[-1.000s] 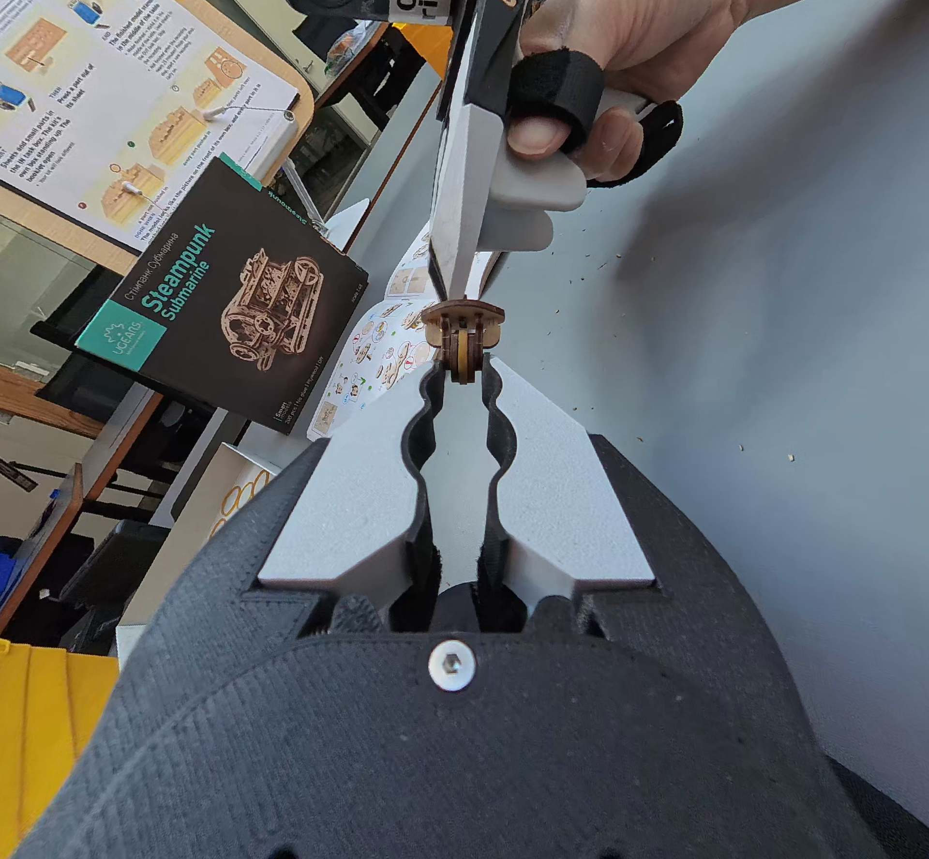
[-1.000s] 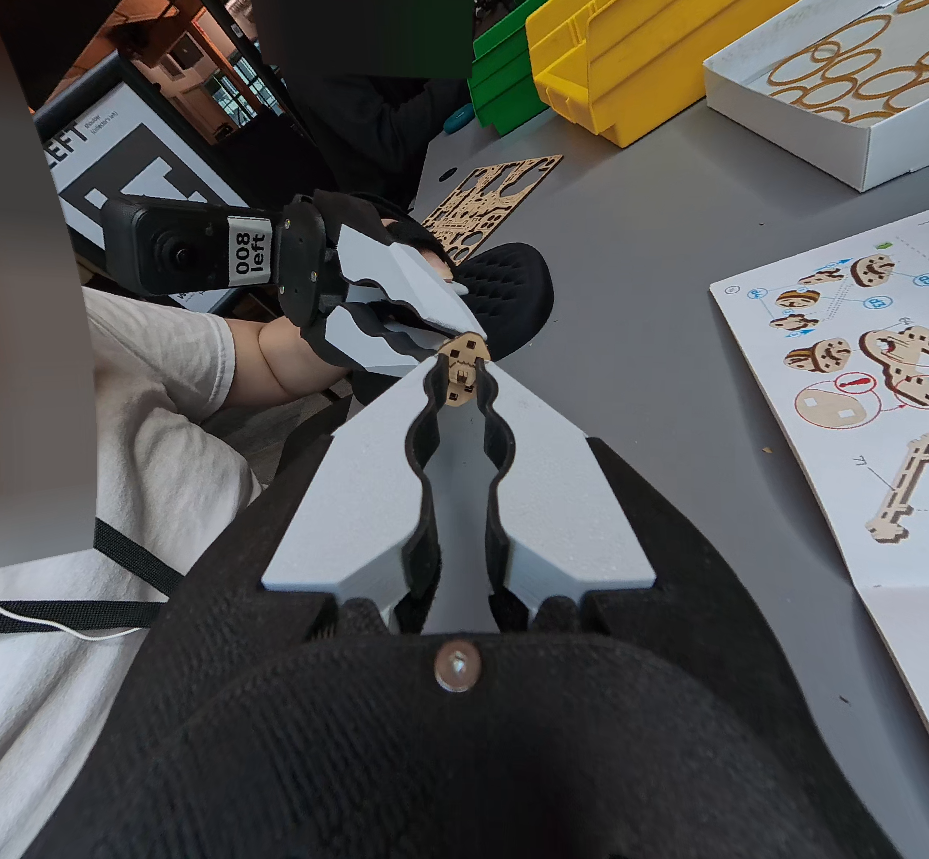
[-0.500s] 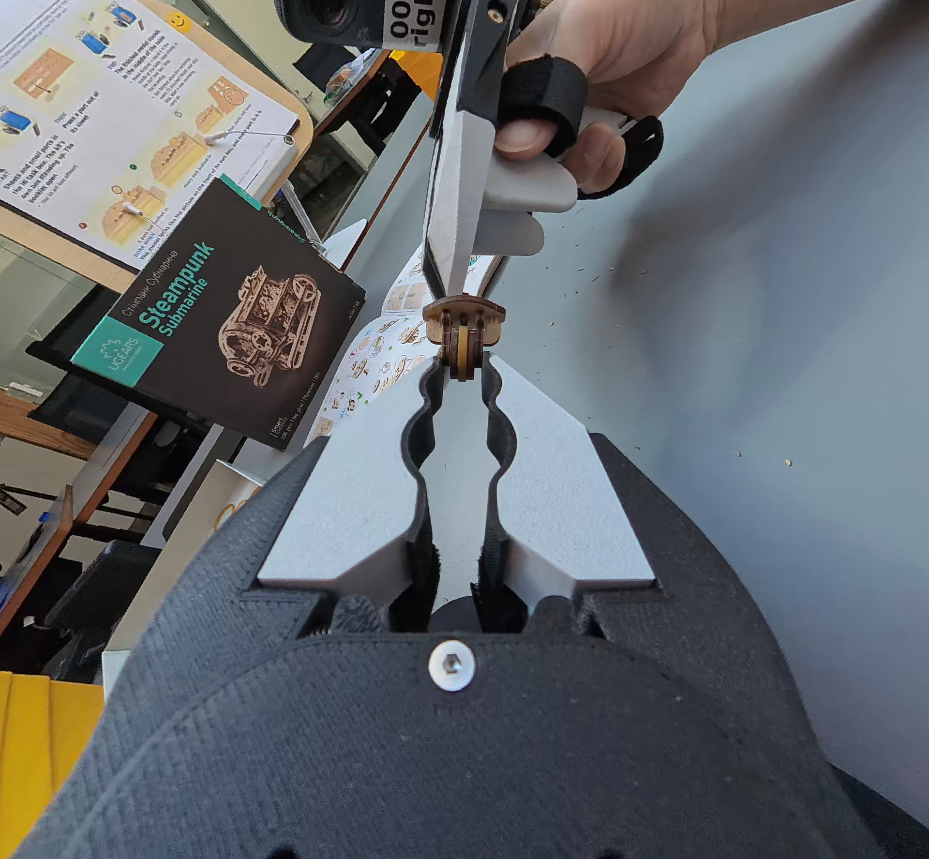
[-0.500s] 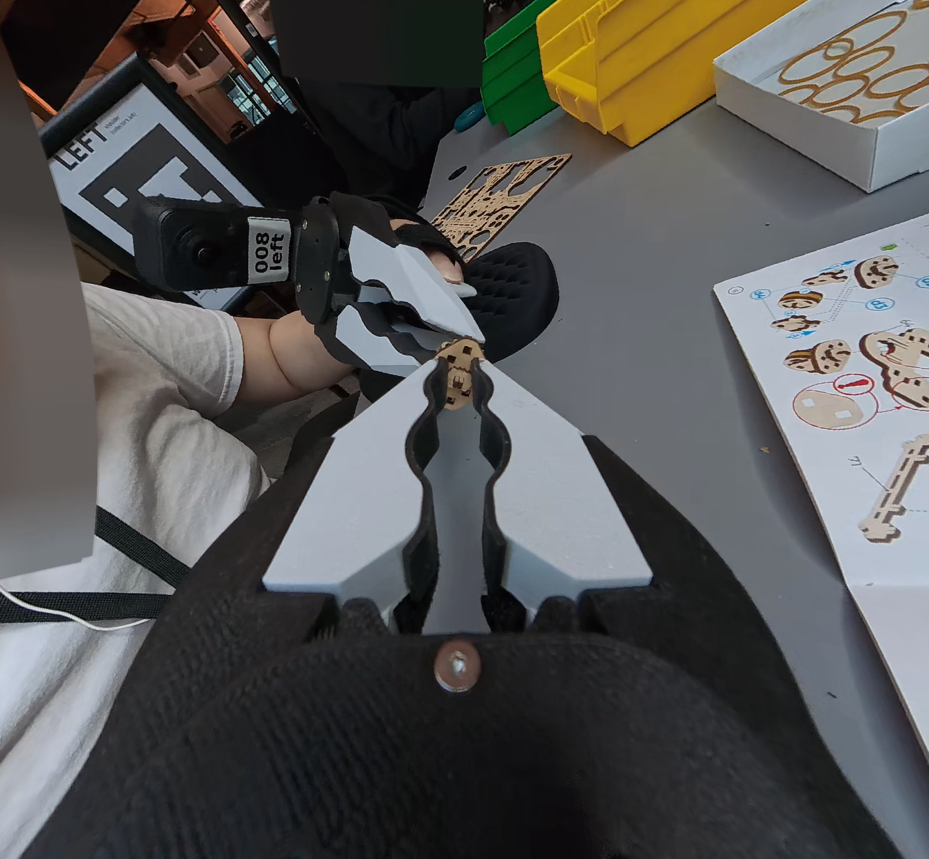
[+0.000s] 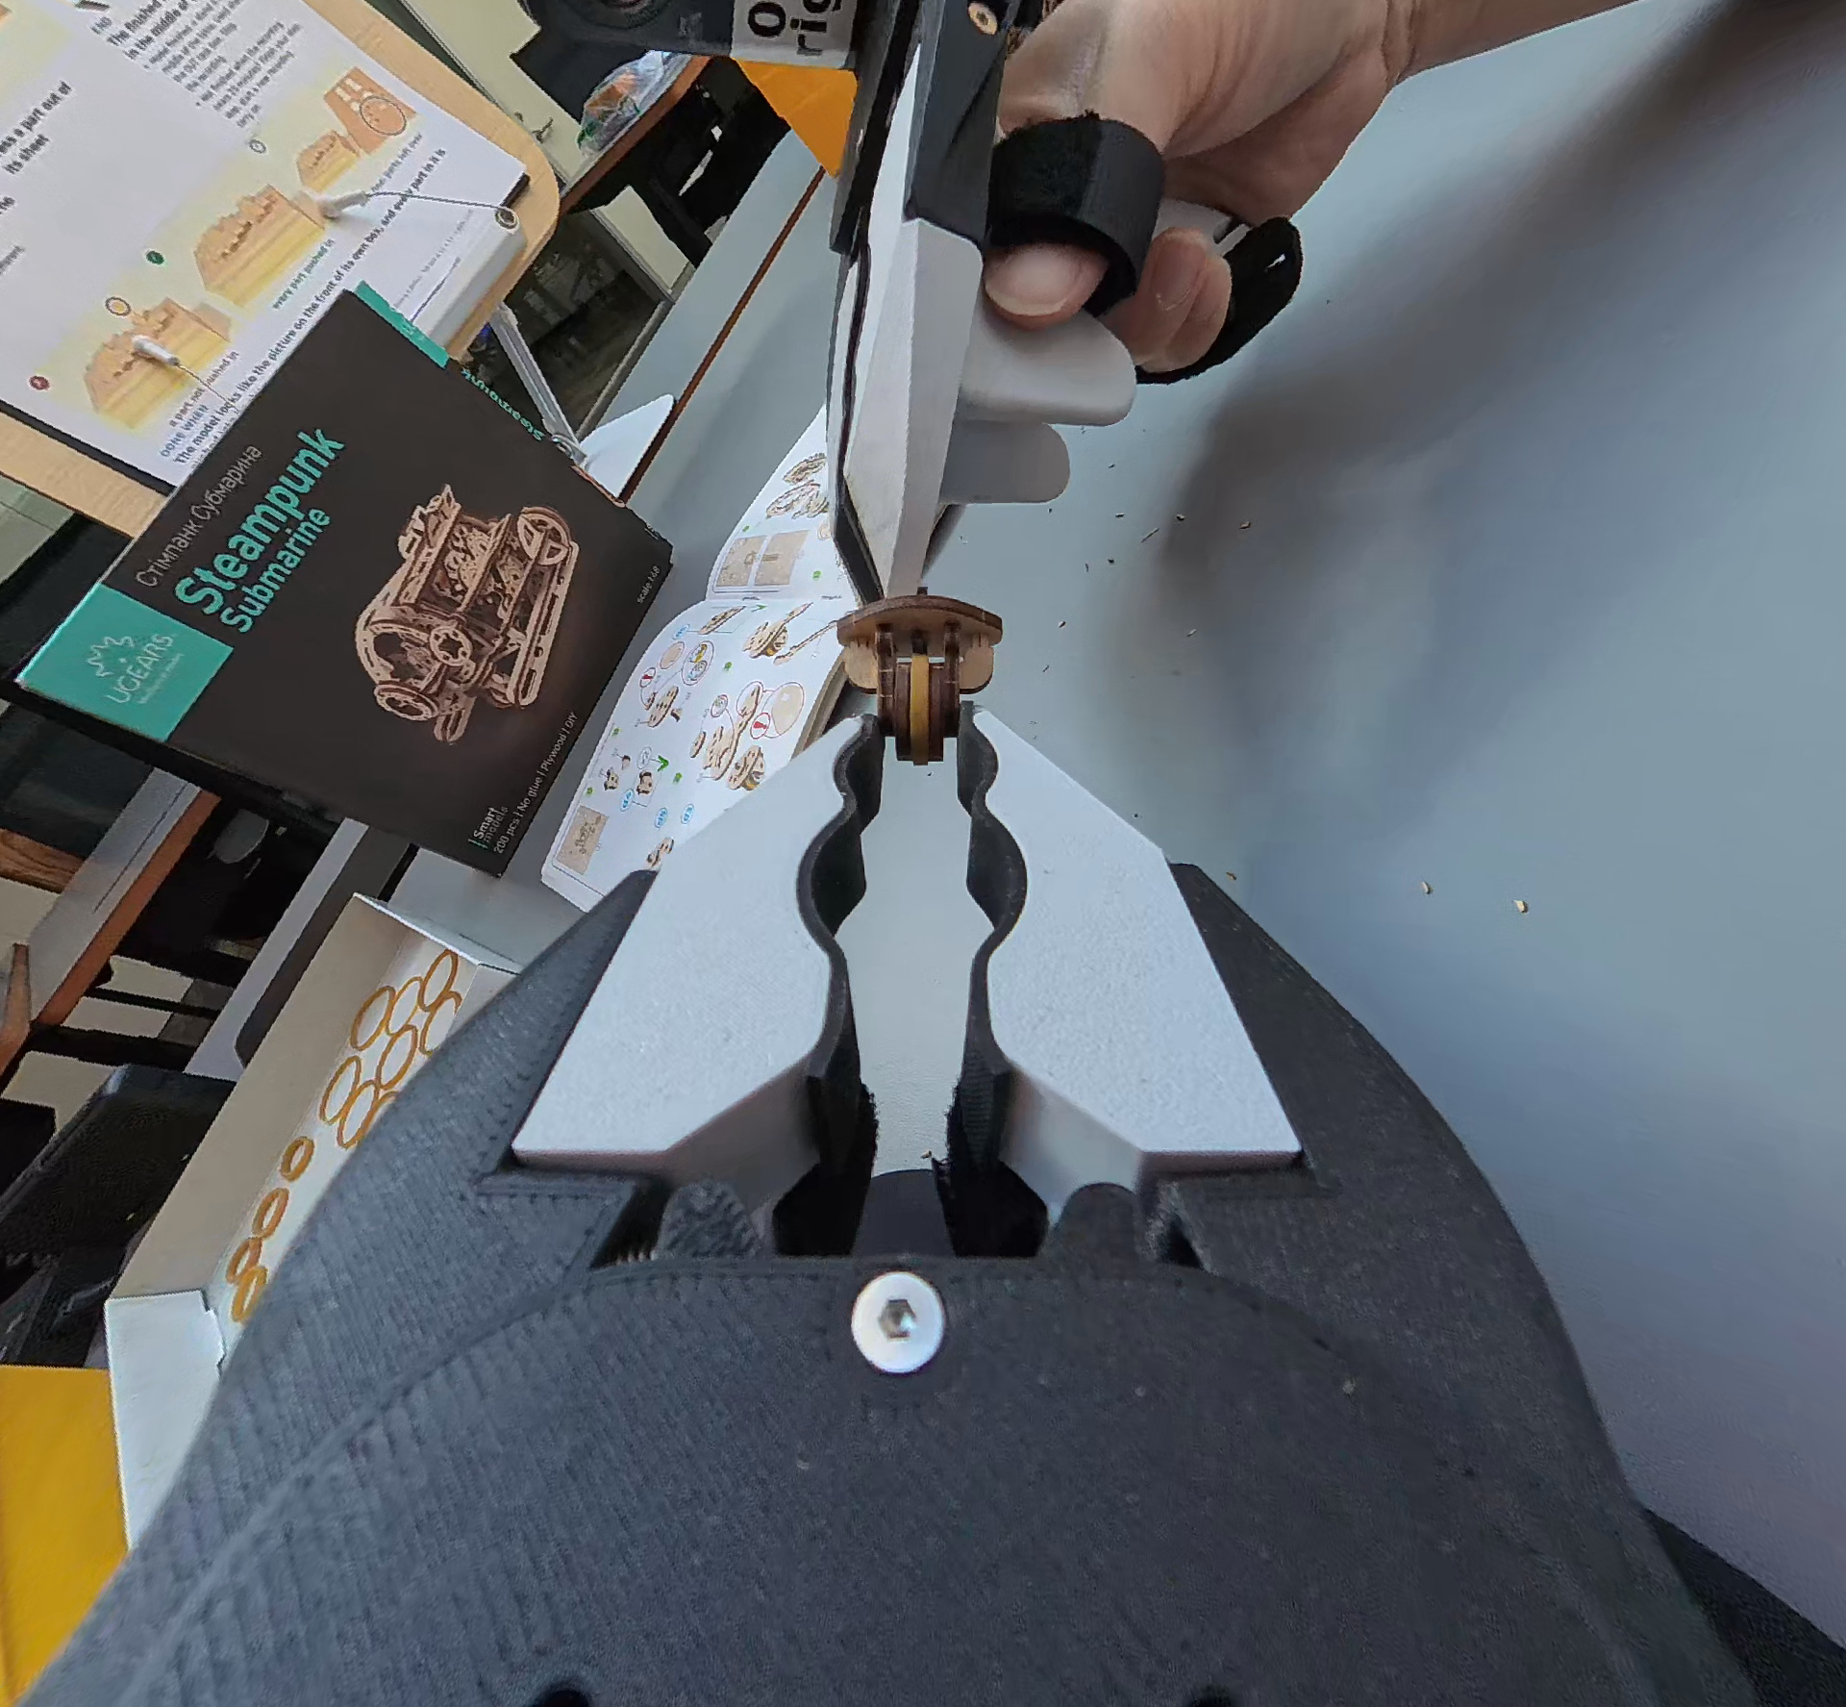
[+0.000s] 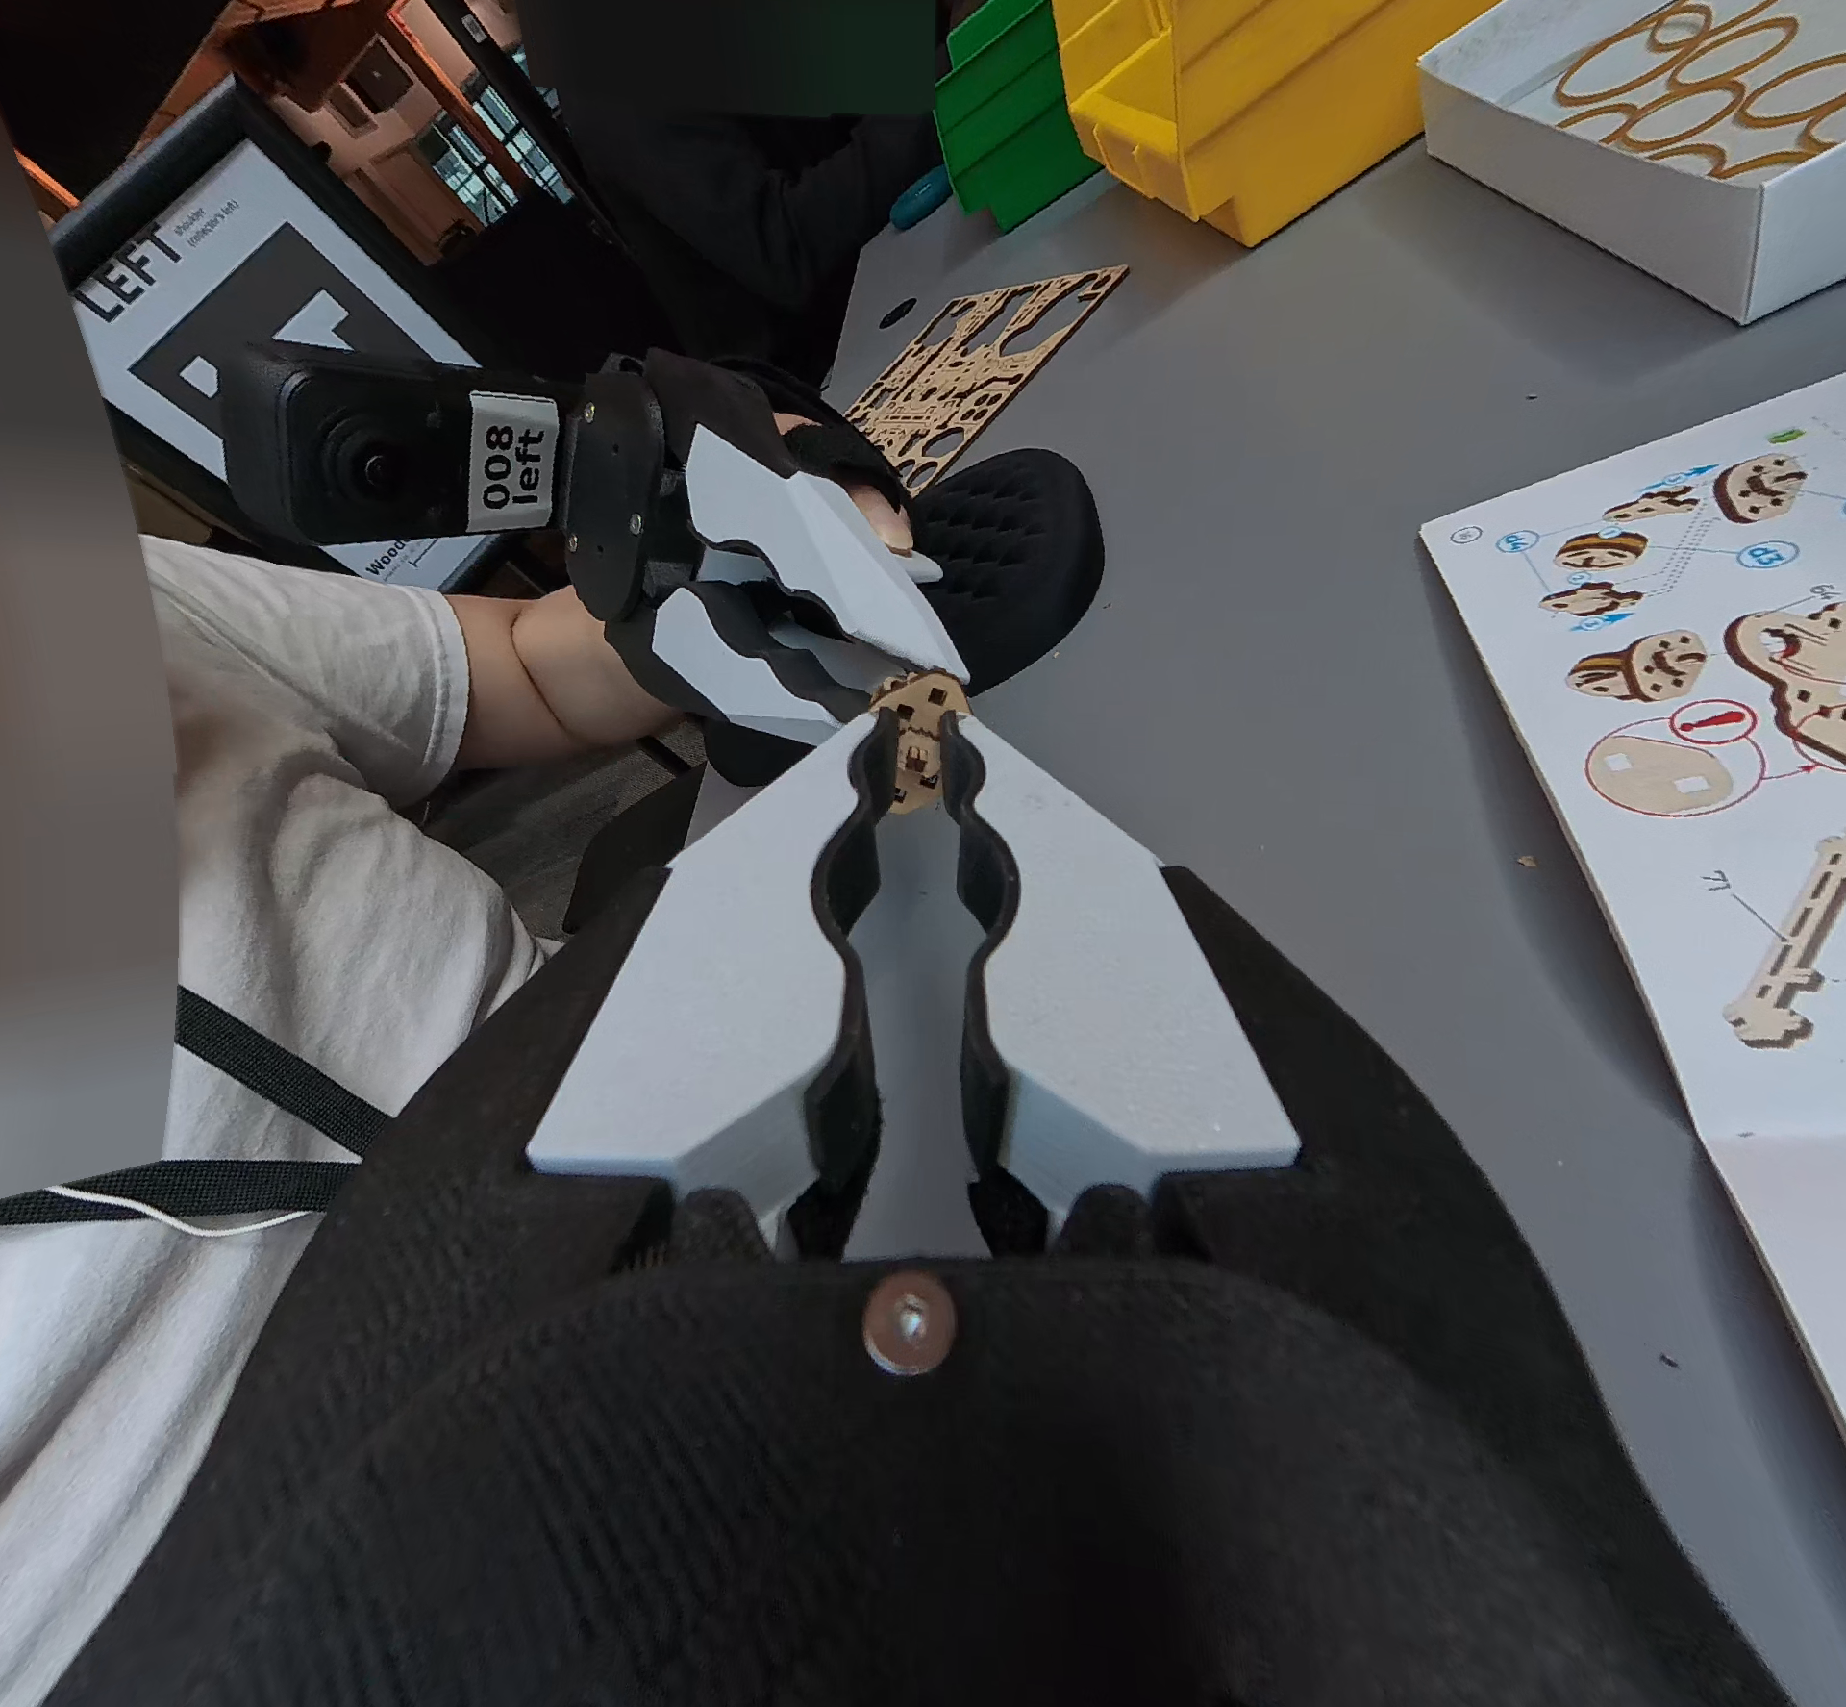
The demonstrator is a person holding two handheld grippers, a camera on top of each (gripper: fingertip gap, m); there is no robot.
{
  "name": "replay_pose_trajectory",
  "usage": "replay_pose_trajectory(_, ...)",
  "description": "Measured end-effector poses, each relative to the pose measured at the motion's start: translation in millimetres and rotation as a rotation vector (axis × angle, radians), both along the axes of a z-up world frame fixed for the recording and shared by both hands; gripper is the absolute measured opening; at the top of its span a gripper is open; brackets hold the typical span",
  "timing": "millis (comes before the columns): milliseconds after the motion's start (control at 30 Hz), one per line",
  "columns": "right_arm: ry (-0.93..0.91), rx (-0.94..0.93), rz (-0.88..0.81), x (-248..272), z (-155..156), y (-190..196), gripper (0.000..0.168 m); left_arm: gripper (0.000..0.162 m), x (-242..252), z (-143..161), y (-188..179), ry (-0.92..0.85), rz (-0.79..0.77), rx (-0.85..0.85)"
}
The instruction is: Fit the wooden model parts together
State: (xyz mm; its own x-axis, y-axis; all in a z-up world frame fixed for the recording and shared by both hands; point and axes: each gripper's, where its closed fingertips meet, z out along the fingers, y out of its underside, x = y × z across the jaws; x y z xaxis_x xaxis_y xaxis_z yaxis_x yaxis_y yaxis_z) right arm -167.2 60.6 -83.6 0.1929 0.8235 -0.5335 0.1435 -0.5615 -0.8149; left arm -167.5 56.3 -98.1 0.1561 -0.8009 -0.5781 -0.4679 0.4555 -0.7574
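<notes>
Overhead, nothing is crowding the grey table [image 6: 1299, 560], which is stretching bare to the right of the left wrist view, dotted only with wood crumbs. Its far edge is carrying two bins, one yellow bin [image 6: 1249, 60] and one green bin [image 6: 999, 150], side by side and touching. Just beside them one white tray [image 6: 1598, 190] of ring-cut wood is sitting, and one instruction sheet [image 6: 1598, 760] is lying flat on the table's right side. One dark kit box [image 5: 330, 580] is standing propped beyond the table's left edge, with one instruction poster [image 5: 200, 160] hanging behind it. One punched wooden sheet [image 6: 984, 360] is lying near the far edge.

Above the open middle of the table, both tools are meeting tip to tip. The left gripper [image 5: 917, 730] is pinching the stacked lower discs of the small wooden assembly [image 5: 919, 660], its jaws drawn narrow around them. The right gripper [image 6: 914, 755] is closing narrowly on the same piece from the other side, clamping the assembly's notched round cap. A hand [image 5: 1229, 60] is squeezing the right tool's trigger. The assembly is hanging in the air, clear of the table.
</notes>
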Motion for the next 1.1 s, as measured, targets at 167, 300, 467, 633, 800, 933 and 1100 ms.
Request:
replay_pose_trajectory(167,-0.025,-0.013,0.001,0,-6,0,0.008,0.012,1,-6,0,0.031,-0.004,-0.017)
replay_pose_trajectory(300,-0.032,-0.010,-0.006,0,-7,0,0.008,0.011,1,-8,0,0.043,-0.001,-0.023)
replay_pose_trajectory(467,-0.055,0.009,0.000,1,-9,0,0.008,0.013,2,-11,0,0.045,-0.008,-0.042)
replay_pose_trajectory(633,0.001,0.064,0.016,2,8,0,0.009,0.013,0,6,0,-0.064,-0.024,-0.082)
replay_pose_trajectory(800,0.048,0.035,0.028,5,13,-3,0.009,0.013,-3,12,4,-0.110,-0.009,-0.112)
replay_pose_trajectory(933,-0.053,0.049,0.023,3,-4,0,0.009,0.013,-2,6,4,-0.067,-0.005,-0.089)
replay_pose_trajectory(1100,-0.168,0.120,-0.047,20,-18,14,0.011,0.013,-14,20,18,-0.128,0.076,-0.020)
